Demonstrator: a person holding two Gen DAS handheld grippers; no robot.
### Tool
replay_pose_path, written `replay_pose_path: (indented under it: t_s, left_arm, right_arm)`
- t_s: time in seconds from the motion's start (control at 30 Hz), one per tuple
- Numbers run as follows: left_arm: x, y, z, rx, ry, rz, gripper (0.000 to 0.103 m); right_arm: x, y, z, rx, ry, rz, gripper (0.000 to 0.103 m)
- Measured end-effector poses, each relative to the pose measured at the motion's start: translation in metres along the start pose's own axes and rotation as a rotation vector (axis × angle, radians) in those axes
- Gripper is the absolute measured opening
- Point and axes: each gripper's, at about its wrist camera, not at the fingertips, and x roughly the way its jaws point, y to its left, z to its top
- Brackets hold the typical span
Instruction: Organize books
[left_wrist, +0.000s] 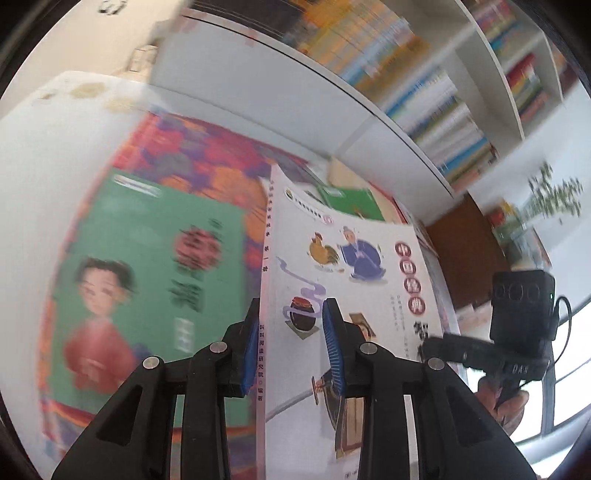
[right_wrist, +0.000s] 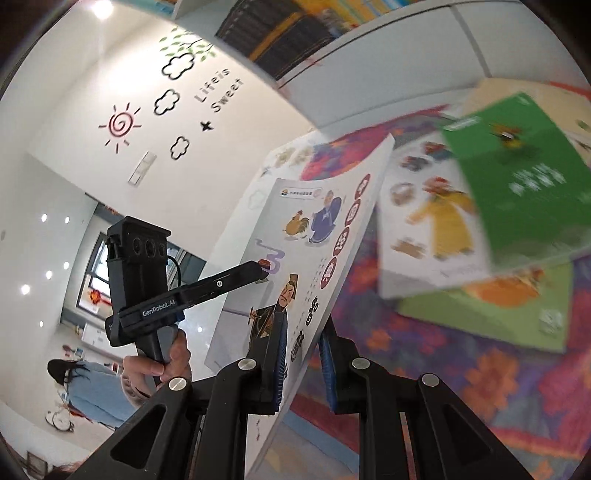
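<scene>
Far left, flat on the patterned cloth (left_wrist: 221, 155): a blurred green book (left_wrist: 147, 266). Next, left gripper (left_wrist: 291, 343) clamped on the spine edge of the white picture book (left_wrist: 351, 266), pads on either face. Same book lifted clear of the cloth, tilted, with its opposite edge pinched in the right gripper (right_wrist: 301, 365). Further right, a stack of books (right_wrist: 480, 236) lying well apart.
</scene>
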Motion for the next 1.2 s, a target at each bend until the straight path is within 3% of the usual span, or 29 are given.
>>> replay_pose_path:
  t_s: [0.33,0.6,1.07,1.2]
  left_arm:
    - [-0.003,0.072,0.031,-0.048,0.034,0.088,0.031]
    - [0.007,0.103,0.034,-0.046,0.054,0.172,0.031]
    - [0.015,0.121,0.041,-0.052,0.068,0.16,0.031]
    - [0.012,0.12,0.042,-0.022,0.054,0.201,0.033]
  right_arm:
    - [0.095,0.022,0.032,-0.033,0.062,-0.052,0.018]
    - [0.144,0.022,0.043,-0.038,0.096,-0.101,0.018]
    - [0.157,0.016,0.034,-0.038,0.084,-0.192,0.018]
    - [0.157,0.019,0.031,-0.046,0.084,-0.202,0.019]
